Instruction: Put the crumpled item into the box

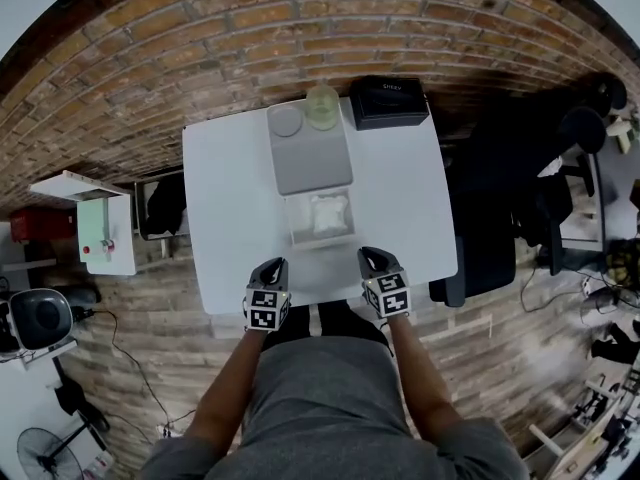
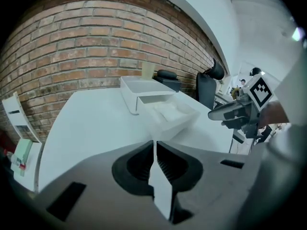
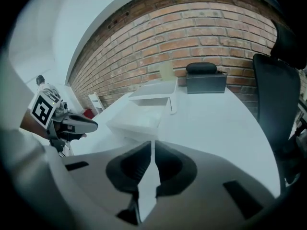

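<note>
A small open white box (image 1: pixel 293 220) stands on the white table (image 1: pixel 230 198), just ahead of both grippers. Inside it lies the crumpled white item (image 1: pixel 330 214), also seen in the left gripper view as a crumpled item (image 2: pixel 169 110) in the box (image 2: pixel 184 122). My left gripper (image 1: pixel 272 265) hovers at the table's near edge, left of the box, shut and empty (image 2: pixel 154 143). My right gripper (image 1: pixel 372 257) is at the near edge on the right; its jaws (image 3: pixel 152 143) stand a narrow slit apart with nothing between them.
Behind the box lies a flat grey lid (image 1: pixel 310 163) with a round disc (image 1: pixel 286 120) and a pale cup (image 1: pixel 322 106) at its far end. A black case (image 1: pixel 388 101) sits at the back right. A black office chair (image 1: pixel 500 198) stands right of the table, a white shelf (image 1: pixel 95 218) left.
</note>
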Demonstrator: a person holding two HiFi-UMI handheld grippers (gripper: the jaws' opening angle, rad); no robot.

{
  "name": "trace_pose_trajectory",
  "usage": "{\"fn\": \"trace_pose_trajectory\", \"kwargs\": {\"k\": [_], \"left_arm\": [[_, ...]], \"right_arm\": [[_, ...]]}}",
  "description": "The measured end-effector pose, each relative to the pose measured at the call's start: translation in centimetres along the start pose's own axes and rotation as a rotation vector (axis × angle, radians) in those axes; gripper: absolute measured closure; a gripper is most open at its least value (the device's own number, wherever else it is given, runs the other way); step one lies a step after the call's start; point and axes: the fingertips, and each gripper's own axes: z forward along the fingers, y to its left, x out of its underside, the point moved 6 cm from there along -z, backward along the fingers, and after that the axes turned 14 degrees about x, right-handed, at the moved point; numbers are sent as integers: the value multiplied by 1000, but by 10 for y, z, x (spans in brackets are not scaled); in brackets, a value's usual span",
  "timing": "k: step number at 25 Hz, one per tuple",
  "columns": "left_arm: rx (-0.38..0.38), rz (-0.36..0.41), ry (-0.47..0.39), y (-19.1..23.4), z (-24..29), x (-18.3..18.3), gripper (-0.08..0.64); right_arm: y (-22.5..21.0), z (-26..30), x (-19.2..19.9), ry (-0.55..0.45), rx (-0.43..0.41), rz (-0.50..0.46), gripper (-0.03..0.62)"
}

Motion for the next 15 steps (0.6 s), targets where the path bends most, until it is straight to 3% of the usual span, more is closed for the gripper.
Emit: {"fn": "trace_pose_trajectory", "kwargs": {"k": [3,6,15], "left_arm": [[-15,18,10,7,11,7,552],[-10,19,29,8,19,13,472],[-8,18,46,4,31,6,472]], "right_arm": [[-3,12,5,24,9,-17,551],[-6,20,11,53,-3,-25,531],[-4,41,9,73,-50,-96,514]]}}
